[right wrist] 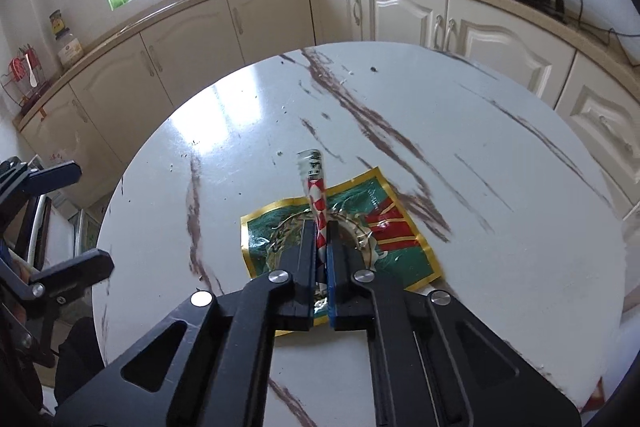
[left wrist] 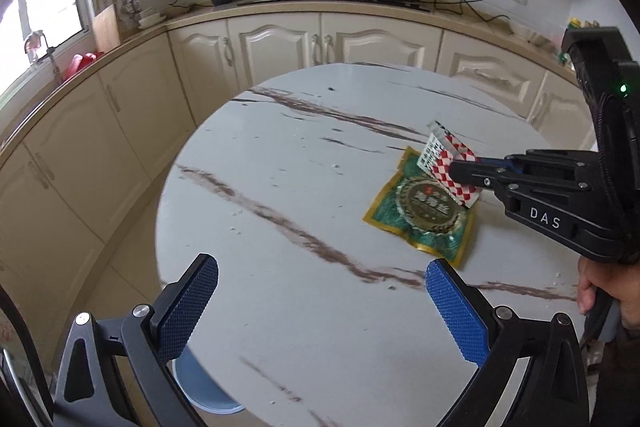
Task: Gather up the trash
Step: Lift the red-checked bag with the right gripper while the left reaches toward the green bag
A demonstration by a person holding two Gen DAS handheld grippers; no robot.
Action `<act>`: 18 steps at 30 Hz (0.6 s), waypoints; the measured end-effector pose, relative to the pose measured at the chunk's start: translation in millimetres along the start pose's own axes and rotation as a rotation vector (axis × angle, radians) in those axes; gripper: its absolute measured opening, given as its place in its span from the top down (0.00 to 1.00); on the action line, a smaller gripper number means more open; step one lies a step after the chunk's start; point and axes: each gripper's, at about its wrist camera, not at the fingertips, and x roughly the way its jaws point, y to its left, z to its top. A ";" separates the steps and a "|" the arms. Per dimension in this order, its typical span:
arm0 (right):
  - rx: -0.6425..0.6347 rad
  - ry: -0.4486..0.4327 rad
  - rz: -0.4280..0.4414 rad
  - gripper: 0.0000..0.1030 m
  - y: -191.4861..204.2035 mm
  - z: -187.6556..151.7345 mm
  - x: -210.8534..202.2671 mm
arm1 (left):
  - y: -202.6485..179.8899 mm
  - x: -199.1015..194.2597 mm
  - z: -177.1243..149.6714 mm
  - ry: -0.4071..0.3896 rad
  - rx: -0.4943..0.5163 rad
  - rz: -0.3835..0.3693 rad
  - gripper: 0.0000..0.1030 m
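a: far left, the left tool (left wrist: 320,311) hangs over the near edge of the round marbled bench (left wrist: 280,187), its blue pads (left wrist: 188,307) spread wide with nothing between them. below the rim a blue bin (left wrist: 208,387) shows on the floor, likely where the trash is headed.

b: so that side is waiting?

a: it looks that way; it sits clear of both wrappers. moving right, the green and gold food pouch (left wrist: 424,215) lies flat on the bench, untouched.

b: and the checkered one?

a: the red and white wrapper (left wrist: 452,163) is pinched by the right tool (left wrist: 460,173), jaws pressed together on its lower part. from the right wrist view the wrapper (right wrist: 314,187) stands up out of the tool (right wrist: 322,239), its free end pointing away, above the pouch (right wrist: 396,235).

b: why hold it edge-on?

a: a thin, limp piece is easiest caught by one margin. my guess: it goes to the bin first, the pouch after.
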 end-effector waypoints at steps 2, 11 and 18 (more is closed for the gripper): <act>0.012 -0.042 -0.026 0.95 -8.8 -1.0 -15.8 | -16.6 11.4 6.6 0.023 0.041 -0.036 0.01; 0.125 -0.086 -0.032 0.95 -60.4 -23.8 -52.4 | -80.1 70.8 29.1 0.089 0.232 -0.087 0.01; 0.154 -0.084 -0.007 0.95 -75.0 -34.2 -49.0 | -87.3 99.7 32.7 0.136 0.251 -0.108 0.01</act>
